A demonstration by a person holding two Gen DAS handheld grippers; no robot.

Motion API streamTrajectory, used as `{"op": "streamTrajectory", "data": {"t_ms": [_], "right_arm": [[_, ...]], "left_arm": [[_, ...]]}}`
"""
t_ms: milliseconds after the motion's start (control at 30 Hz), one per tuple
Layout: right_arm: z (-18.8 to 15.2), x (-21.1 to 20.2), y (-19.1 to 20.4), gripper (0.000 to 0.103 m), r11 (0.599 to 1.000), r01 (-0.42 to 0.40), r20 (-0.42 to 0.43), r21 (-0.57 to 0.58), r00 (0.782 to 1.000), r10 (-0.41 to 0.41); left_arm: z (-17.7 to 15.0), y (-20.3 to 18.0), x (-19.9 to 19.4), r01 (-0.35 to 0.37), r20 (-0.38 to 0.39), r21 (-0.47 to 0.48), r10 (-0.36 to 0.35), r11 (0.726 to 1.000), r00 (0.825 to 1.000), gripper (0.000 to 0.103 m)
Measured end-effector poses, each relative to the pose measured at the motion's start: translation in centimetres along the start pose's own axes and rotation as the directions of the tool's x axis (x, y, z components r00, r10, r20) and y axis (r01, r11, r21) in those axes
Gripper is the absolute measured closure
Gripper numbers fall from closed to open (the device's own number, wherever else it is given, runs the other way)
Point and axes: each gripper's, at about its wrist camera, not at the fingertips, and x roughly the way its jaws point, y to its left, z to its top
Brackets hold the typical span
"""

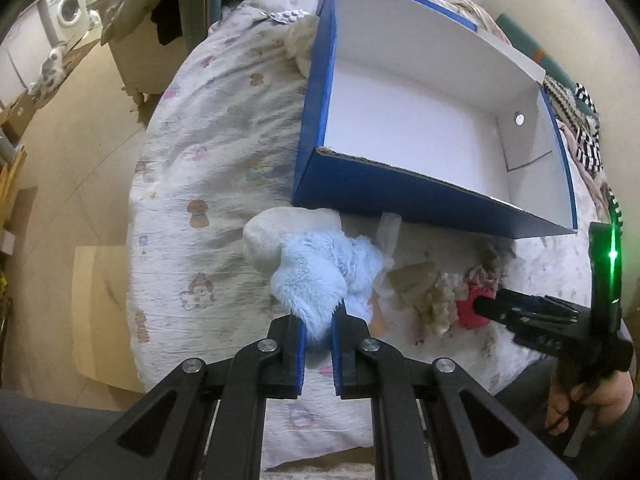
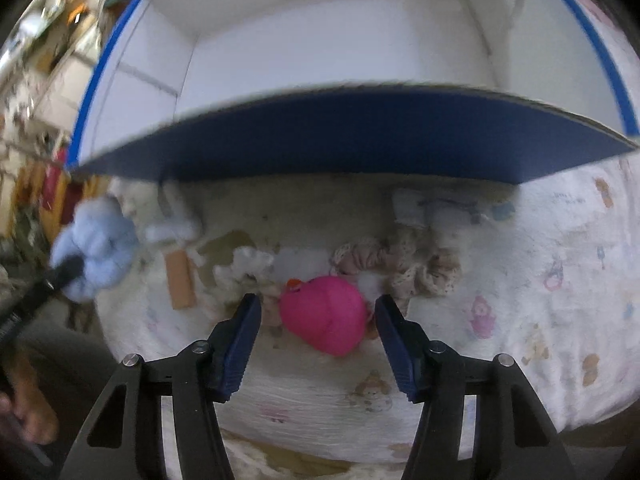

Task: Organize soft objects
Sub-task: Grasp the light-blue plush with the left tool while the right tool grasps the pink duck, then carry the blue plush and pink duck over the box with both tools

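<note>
My left gripper (image 1: 318,322) is shut on a light blue fluffy toy (image 1: 320,268), which hangs a little above the printed bedspread (image 1: 208,168). The right wrist view shows that toy (image 2: 100,240) at the left, blurred. A blue box with a white, empty inside (image 1: 400,184) sits on the bed just beyond. My right gripper (image 2: 318,308) points down over a pink plush toy (image 2: 324,316) lying on the bedspread. The toy is between its fingers, and a gap shows beside the left finger (image 2: 248,320). In the left wrist view the right gripper (image 1: 480,308) is low at the right, at the pink toy (image 1: 466,310).
Several soft things lie in front of the box wall (image 2: 340,132): a floral scrunchie (image 2: 404,264), white fluff (image 2: 248,260), an orange strip (image 2: 182,280), a pale blue cloth (image 2: 424,208). The bed's edge drops to the floor (image 1: 80,140) at left. A hand (image 1: 580,400) holds the right gripper.
</note>
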Motion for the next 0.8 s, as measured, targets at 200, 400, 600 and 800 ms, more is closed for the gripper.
{"op": "streamTrajectory", "data": {"t_ms": [200,400,600,800], "right_arm": [[0.1,1.2,1.6,0.04,0.987,0.118,0.012,-0.106,0.993,-0.118],[-0.5,0.0,2.5,0.057,0.981,0.13,0.064,-0.145,0.991,-0.122],[-1.3,-3.0,1.8,0.057,0.998,0.031,0.138,-0.061,0.99,-0.022],[-2.4,-5.1,1.3,0.057,0.998,-0.025,0.213,-0.062,0.976,0.038]], "left_arm": [[0.1,-0.3,0.5,-0.011,-0.008,0.003,0.011,1.0,1.0,0.093],[-0.1,-0.5,0.1,-0.042,0.018,0.02,0.042,0.999,0.999,0.093],[-0.6,-0.5,-1.1,-0.065,0.066,0.034,0.062,0.997,0.996,0.094],[-1.4,-0.4,-4.2,-0.09,0.178,0.04,0.081,0.995,0.981,0.094]]}}
